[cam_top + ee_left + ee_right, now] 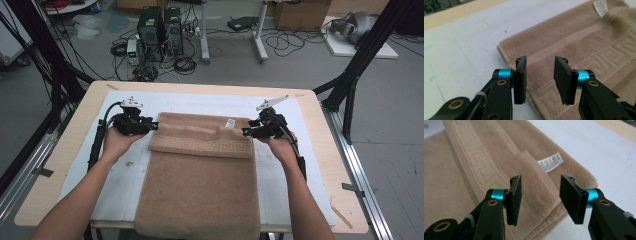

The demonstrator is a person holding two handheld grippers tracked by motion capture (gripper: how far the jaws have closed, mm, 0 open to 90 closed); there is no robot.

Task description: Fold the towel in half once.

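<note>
A tan towel [200, 175] lies on the white mat [285, 107], its far end folded back over itself, with a white label [230, 123] near the far right corner. My left gripper [155, 126] sits at the towel's far left edge. In the left gripper view the gripper [540, 75] stands open just above the towel [586, 37], with nothing pinched. My right gripper [245, 131] is at the far right edge. Seen in the right gripper view, it [540, 195] is also open over the folded corner of the towel [474, 170], near the label [550, 162].
The mat covers a wooden table [320, 135], and the towel's near end hangs over the front edge. Black frame posts [360, 55] stand at both far corners. Computer towers [160, 32] and cables lie on the floor behind.
</note>
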